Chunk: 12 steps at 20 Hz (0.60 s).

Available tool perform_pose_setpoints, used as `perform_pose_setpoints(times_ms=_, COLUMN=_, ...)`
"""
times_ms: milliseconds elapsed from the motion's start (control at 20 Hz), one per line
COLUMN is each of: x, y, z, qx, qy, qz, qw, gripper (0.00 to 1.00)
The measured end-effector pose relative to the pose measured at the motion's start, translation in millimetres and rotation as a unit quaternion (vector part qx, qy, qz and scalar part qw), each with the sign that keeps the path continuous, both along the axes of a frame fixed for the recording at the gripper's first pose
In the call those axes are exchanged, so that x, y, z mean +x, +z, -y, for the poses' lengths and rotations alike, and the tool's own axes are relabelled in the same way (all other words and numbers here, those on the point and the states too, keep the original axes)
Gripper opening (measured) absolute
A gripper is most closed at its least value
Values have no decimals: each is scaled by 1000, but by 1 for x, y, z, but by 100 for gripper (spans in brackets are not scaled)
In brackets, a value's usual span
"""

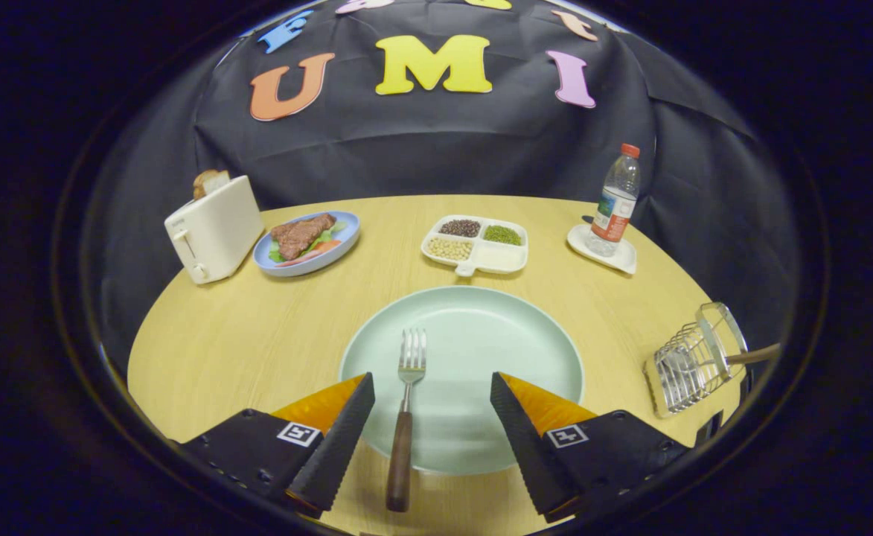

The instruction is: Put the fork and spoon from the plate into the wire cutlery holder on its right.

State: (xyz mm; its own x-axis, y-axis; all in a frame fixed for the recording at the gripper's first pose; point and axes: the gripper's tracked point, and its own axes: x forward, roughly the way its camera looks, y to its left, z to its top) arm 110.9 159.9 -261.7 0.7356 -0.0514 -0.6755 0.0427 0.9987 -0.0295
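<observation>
A fork (405,417) with a wooden handle lies on the pale green plate (510,350), tines pointing away, its handle reaching over the plate's near rim onto the table. My gripper (432,387) is open, one finger on each side of the fork's handle, not touching it. The wire cutlery holder (693,365) stands to the right of the plate, and a wooden handle (752,356) sticks out of its right side. I cannot tell what that handle belongs to.
On the round wooden table (242,350) beyond the plate are a white toaster (211,229) with bread, a blue plate of meat and salad (307,243), a divided dish of beans (477,244) and a water bottle (616,199) on a small white saucer.
</observation>
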Motion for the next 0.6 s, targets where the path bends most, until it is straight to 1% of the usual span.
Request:
perform_pose_setpoints(times_ms=50, x=2, y=-6, z=-1, qx=2, qy=-2, qz=-9, qw=1000, gripper=94)
perform_pose_setpoints(times_ms=100, x=3, y=-8, z=2, qx=-1, qy=-13, qz=-19, qw=1000, gripper=94)
perform_pose_setpoints(times_ms=150, x=6, y=-11, z=6, qx=-2, qy=-23, qz=-25, qw=999, gripper=86)
perform_pose_setpoints(times_ms=200, x=7, y=-14, z=5, qx=-1, qy=-27, qz=-29, qw=999, gripper=83)
perform_pose_setpoints(times_ms=300, x=9, y=-20, z=-1, qx=1, qy=-21, qz=-38, qw=999, gripper=78)
perform_pose_setpoints(times_ms=450, x=10, y=-28, z=-1, qx=-4, qy=-24, qz=-59, qw=998, gripper=77)
perform_pose_setpoints(times_ms=500, x=9, y=-28, z=-1, qx=-1, qy=-25, qz=-61, qw=998, gripper=73)
perform_pose_setpoints(times_ms=550, x=8, y=-29, z=0, qx=0, qy=-28, qz=-62, qw=998, gripper=63)
perform_pose_setpoints(times_ms=600, x=8, y=-30, z=1, qx=-1, qy=-27, qz=-64, qw=998, gripper=57)
